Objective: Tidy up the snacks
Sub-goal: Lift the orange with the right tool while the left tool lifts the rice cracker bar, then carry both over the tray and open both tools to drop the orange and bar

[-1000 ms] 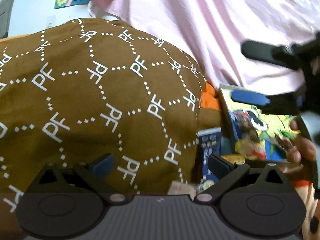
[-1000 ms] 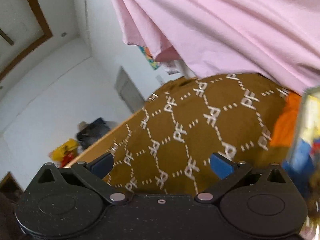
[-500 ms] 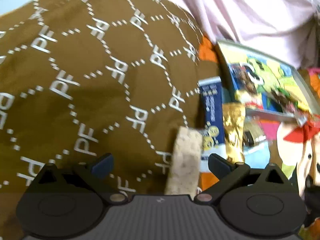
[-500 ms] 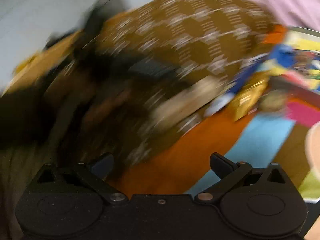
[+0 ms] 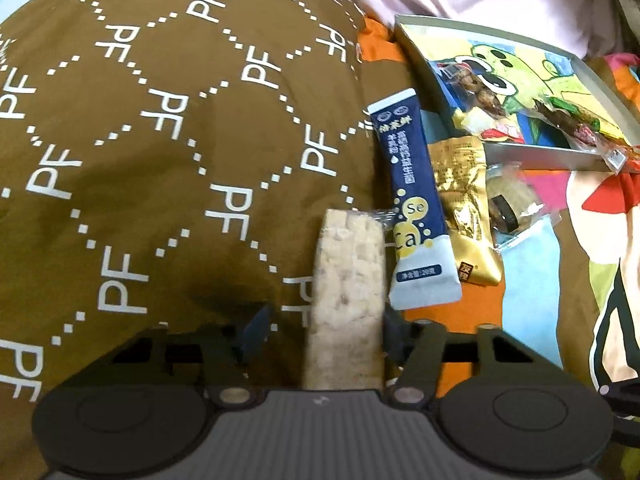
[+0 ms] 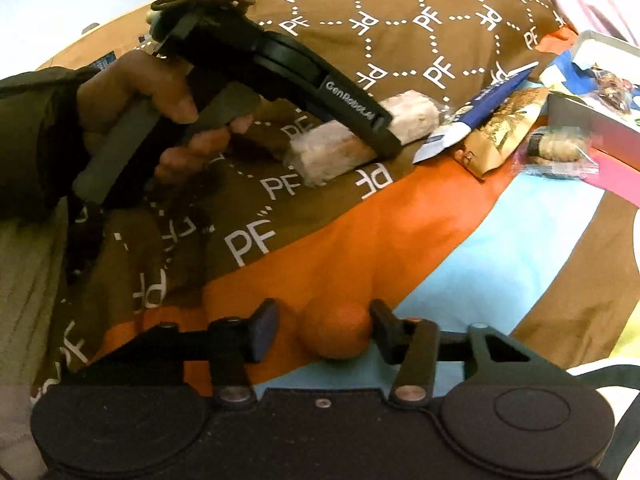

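Right now the left gripper [image 5: 320,332] sits low over the pale puffed-grain bar [image 5: 346,300], which lies on the brown patterned cushion [image 5: 160,140] just left of the blue sachet [image 5: 416,216]. Its right finger touches the bar's right edge, while the left finger stands clear on the other side, so the jaws straddle the bar without yet pinching it. In the right wrist view that same tool, held in the person's hand [image 6: 160,96], covers the bar [image 6: 360,136] from above. The right gripper [image 6: 324,330] hovers, jaws apart, over the orange band of the bedspread [image 6: 320,248], with a small orange ball [image 6: 334,334] between its fingers; it touches the right finger, but I cannot tell whether it is loosely held or merely lying there. Beyond the sachet lie a gold packet [image 5: 466,216] and a clear-wrapped pastry [image 5: 512,204], and beyond those the tin tray [image 5: 536,156], which already holds several snacks. To do this pick well, I judge the left jaws should centre on the bar's width before squeezing, since the wrapper looks slippery and the cushion soft. A gentle squeeze seems wise, as the bar may crumble. Lifting straight up should avoid dragging the sachet that touches its wrapper.
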Available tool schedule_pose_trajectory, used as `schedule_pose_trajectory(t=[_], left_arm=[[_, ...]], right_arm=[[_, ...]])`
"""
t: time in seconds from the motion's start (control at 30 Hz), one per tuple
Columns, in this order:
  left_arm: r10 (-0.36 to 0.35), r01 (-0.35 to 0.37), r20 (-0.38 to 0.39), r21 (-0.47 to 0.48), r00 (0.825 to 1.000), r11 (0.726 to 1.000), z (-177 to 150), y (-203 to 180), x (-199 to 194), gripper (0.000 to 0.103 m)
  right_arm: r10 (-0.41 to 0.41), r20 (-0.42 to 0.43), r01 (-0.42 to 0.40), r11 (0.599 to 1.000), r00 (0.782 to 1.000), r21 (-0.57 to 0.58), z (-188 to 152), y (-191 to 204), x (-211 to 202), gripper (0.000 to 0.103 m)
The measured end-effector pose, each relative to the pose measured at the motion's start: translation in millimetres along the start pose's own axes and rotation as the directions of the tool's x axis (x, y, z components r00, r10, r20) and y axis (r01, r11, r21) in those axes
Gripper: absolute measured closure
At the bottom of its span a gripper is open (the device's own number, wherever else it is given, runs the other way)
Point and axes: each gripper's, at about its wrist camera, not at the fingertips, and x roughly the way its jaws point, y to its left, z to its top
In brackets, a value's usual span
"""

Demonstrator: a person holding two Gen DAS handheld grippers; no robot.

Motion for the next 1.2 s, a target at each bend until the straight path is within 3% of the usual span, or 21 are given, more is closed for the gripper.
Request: schedule_pose_trajectory(t=[0.03, 0.17, 0.27, 0.37, 0.5, 0.6, 0.67, 0.87, 1.0, 1.2], left_arm=[[-0.007, 0.007, -0.004, 0.004, 1.000, 1.000, 0, 0, 1, 0.063], [-0.032, 0.032, -0.008, -0.010, 0.999, 0.999, 1, -3, 0, 0.068], [-0.124, 0.124, 0.003, -0.087, 0.992, 0.988, 1, 0, -5, 0.068], [-0.164, 0.171, 0.070, -0.107, 0.984, 0.979, 3, -5, -16, 0.068], [-0.178, 0.197, 0.159, -0.109, 0.971, 0.974, 10, -15, -27, 0.068], [-0.157, 0.179, 0.218, -0.081, 0.963, 0.981, 26, -29, -27, 0.068], [-0.161, 0.183, 0.251, -0.067, 0.955, 0.981, 43, -37, -25, 0.068], [-0.191, 0.216, 0.295, -0.057, 0.936, 0.975, 95, -67, -5, 0.068], [-0.216, 0.239, 0.284, -0.048, 0.934, 0.970, 120, -87, 14, 0.068], [-0.203, 0.218, 0.242, -0.034, 0.949, 0.975, 135, -107, 43, 0.067]], right_arm=[[-0.015, 0.000, 0.015, 1.000, 1.000, -0.001, 0, -1, 1, 0.064], [-0.019, 0.007, 0.019, 1.000, 1.000, 0.000, 0, -3, 0, 0.065], [-0.039, 0.027, 0.040, 0.999, 0.999, -0.017, 1, 0, -7, 0.065], [-0.070, 0.085, 0.070, 0.998, 0.994, 0.003, 8, -6, -20, 0.065], [-0.159, 0.183, 0.153, 0.987, 0.970, 0.045, 21, -24, -37, 0.066], [-0.249, 0.262, 0.235, 0.968, 0.933, 0.082, 32, -39, -48, 0.066], [-0.317, 0.312, 0.289, 0.948, 0.896, 0.134, 40, -53, -54, 0.065], [-0.525, 0.398, 0.429, 0.849, 0.752, 0.308, 61, -99, -67, 0.065], [-0.608, 0.374, 0.476, 0.789, 0.701, 0.390, 64, -127, -63, 0.065], [-0.681, 0.309, 0.517, 0.716, 0.663, 0.468, 60, -156, -54, 0.064]])
